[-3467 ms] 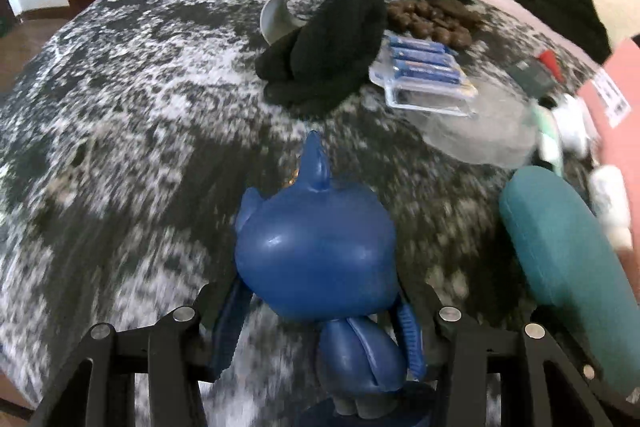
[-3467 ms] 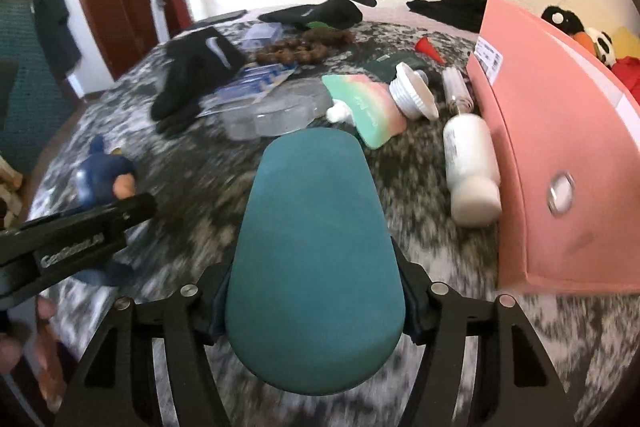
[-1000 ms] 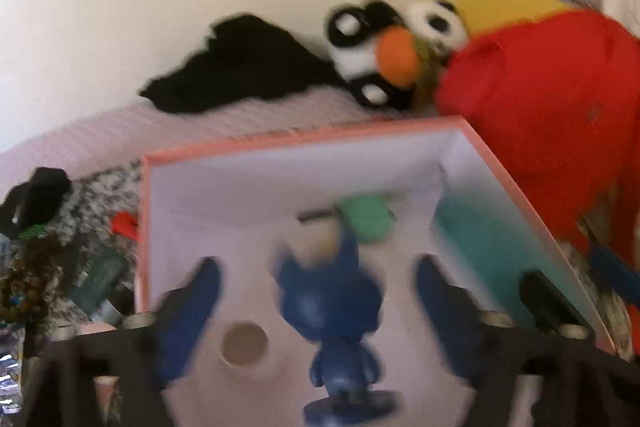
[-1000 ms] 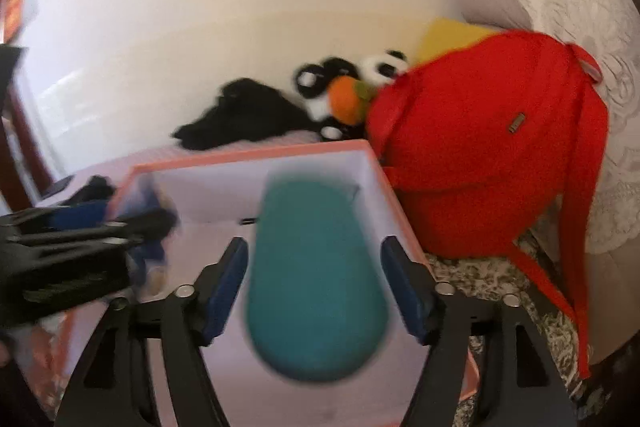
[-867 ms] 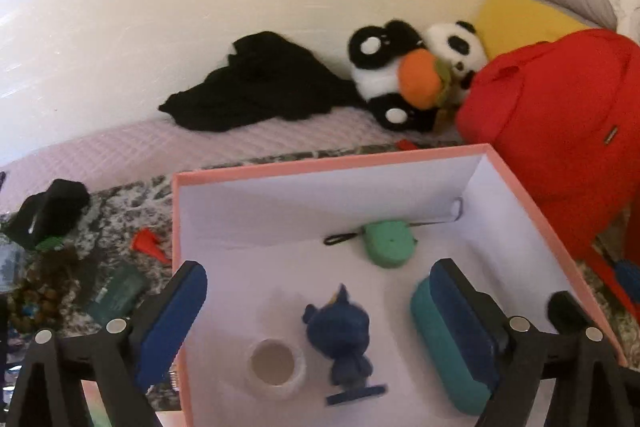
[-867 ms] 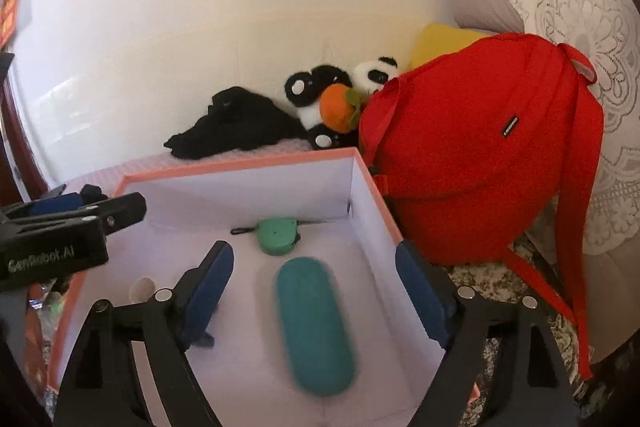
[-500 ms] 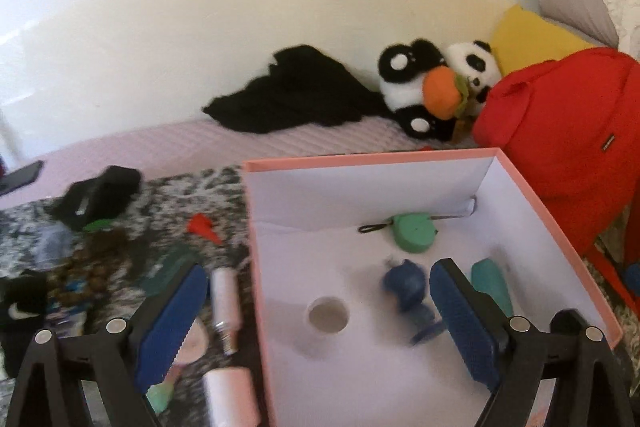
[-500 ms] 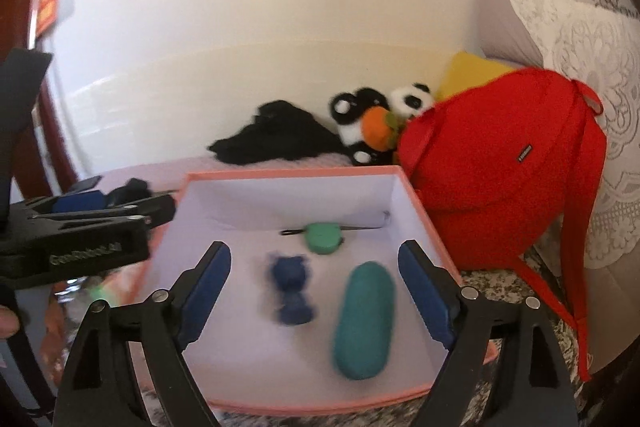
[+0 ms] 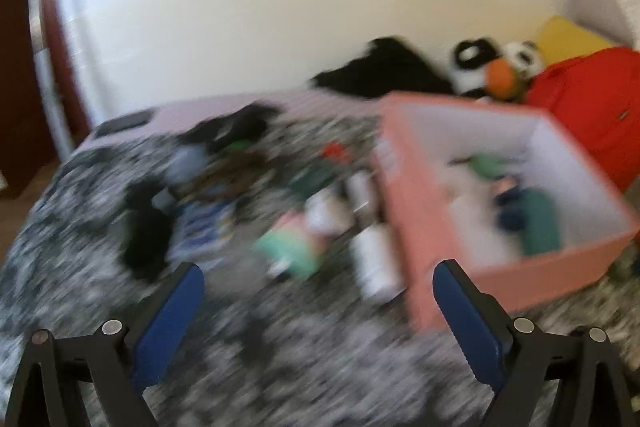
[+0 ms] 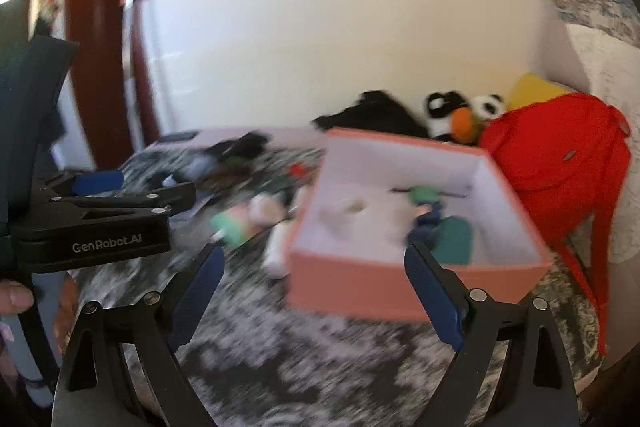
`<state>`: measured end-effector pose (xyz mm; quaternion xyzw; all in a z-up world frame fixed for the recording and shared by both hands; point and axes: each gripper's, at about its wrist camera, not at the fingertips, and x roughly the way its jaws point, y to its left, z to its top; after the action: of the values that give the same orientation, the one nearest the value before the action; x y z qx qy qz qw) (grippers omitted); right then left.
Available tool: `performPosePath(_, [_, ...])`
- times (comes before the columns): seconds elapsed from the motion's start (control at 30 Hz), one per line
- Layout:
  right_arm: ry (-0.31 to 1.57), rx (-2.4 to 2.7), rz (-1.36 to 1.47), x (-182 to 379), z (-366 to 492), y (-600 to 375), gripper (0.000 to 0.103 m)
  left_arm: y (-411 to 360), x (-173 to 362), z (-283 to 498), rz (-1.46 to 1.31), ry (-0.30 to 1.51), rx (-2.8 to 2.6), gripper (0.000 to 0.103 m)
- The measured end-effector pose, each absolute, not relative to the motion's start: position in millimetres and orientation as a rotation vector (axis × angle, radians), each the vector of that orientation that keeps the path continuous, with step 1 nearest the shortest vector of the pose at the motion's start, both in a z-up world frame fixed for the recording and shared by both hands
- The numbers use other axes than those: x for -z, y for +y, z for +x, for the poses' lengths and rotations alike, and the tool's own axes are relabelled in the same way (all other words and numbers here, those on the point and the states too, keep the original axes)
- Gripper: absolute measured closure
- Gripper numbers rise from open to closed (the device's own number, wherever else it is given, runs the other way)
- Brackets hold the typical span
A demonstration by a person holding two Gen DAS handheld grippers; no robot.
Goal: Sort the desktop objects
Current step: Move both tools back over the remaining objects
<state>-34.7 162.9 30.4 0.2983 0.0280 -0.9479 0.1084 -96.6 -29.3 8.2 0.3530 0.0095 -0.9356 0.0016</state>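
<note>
Left wrist view is smeared with motion blur, but the layout reads well enough: the left gripper (image 9: 316, 301) hangs over the black-and-white speckled counter (image 9: 300, 359) with its blue-padded fingers (image 9: 168, 311) spread wide apart and nothing between them. Same story on the other side: the right gripper (image 10: 312, 301) has its fingers apart too, empty, aimed at the near wall of the square pink cardboard box (image 10: 360, 291).

Inside that box I can make out a teal oval case (image 10: 454, 241), a dark blue figurine (image 10: 426, 223) lying just beside it, a small green round gadget (image 10: 424, 193) nearer the back wall, and a white ring-like piece (image 10: 352, 207) to the left. So part of the sorting looks done.

Plenty is waiting outside, though. Left of the box sit a white cylindrical bottle (image 9: 376, 263), a pastel green-and-pink card (image 9: 292, 247), a blue-striped clear packet (image 9: 204, 231) and a black glove (image 9: 146, 235), with more clutter behind that is too blurred to name.

My read: this is the gap between drops, both tools free and heading for the next pick. The bottle lies nearest the box and looks the easy target; being round, it may roll, so the fingers should close across its body. Further back are a red backpack (image 10: 560, 163) and a panda plush (image 10: 460, 115).
</note>
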Motion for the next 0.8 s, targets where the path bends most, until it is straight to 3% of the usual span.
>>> performPosePath(0.4, [0.157, 2.476, 0.998, 27, -20, 42, 0.009, -169, 67, -40, 1.195, 0.157, 2.612, 0.007])
performPosePath(0.8, [-0.008, 2.504, 1.214, 82, -126, 9, 0.009, -175, 89, -134, 1.333, 0.407, 2.689, 0.007])
